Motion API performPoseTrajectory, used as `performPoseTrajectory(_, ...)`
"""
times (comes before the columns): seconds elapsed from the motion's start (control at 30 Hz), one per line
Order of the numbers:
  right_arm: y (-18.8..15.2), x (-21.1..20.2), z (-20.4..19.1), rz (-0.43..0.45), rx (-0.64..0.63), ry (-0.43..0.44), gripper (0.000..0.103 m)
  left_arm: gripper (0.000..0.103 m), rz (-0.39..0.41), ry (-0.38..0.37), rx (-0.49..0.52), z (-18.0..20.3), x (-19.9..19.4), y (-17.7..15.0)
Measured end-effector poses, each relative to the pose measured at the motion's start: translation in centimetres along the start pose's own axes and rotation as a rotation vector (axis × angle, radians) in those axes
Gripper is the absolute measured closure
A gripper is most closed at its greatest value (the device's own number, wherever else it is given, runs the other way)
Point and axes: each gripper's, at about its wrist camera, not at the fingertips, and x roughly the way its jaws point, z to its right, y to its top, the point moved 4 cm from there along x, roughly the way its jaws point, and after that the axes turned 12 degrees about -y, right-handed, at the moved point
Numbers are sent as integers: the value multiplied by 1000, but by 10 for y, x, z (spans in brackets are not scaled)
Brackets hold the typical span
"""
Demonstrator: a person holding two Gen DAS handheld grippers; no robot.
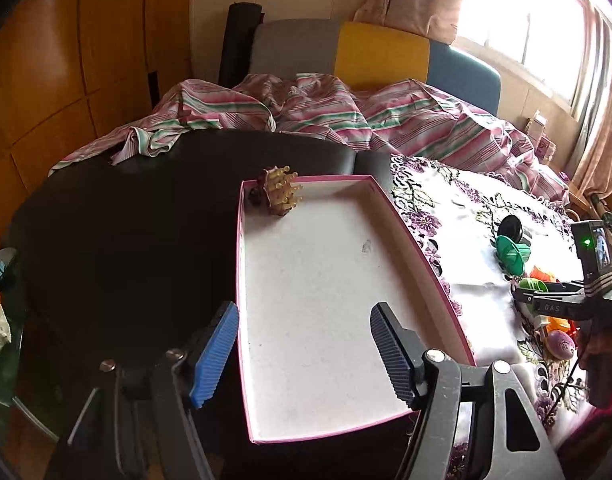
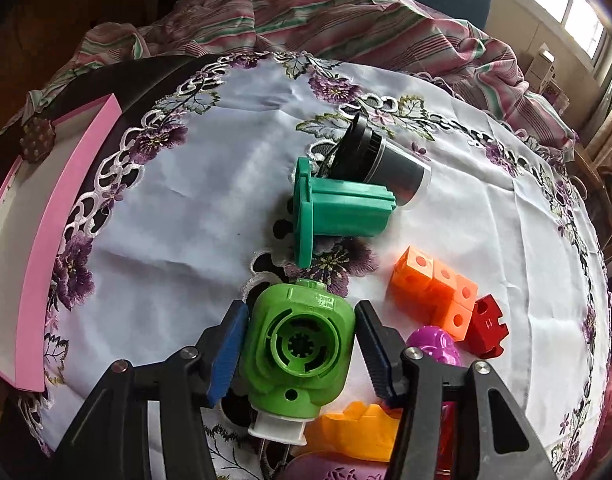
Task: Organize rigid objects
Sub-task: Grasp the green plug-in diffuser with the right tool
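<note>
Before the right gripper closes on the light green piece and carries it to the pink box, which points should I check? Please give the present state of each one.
1. The light green piece lies between the fingers of the right gripper: ok.
2. Grip is closed on it: not ok, a gap shows at the right finger.
3. Neighbours stay clear of the fingers: not ok, the purple piece and yellow-orange piece lie close to the right finger.
4. Pink box has free floor: ok, only a brown spiky object in the far corner.
5. Left gripper hovers open over the box: may block placing.
</note>
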Motion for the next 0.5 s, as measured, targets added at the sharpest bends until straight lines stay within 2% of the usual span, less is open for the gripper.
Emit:
performPoseTrajectory(0.37, -3, -1, -5, 3, -26, -21, 47, 32, 2, 17, 6, -2, -2, -4)
performPoseTrajectory(0.5, -5, -9, -19, 29, -76, 17, 48, 32, 4, 24, -10, -9, -7, -7)
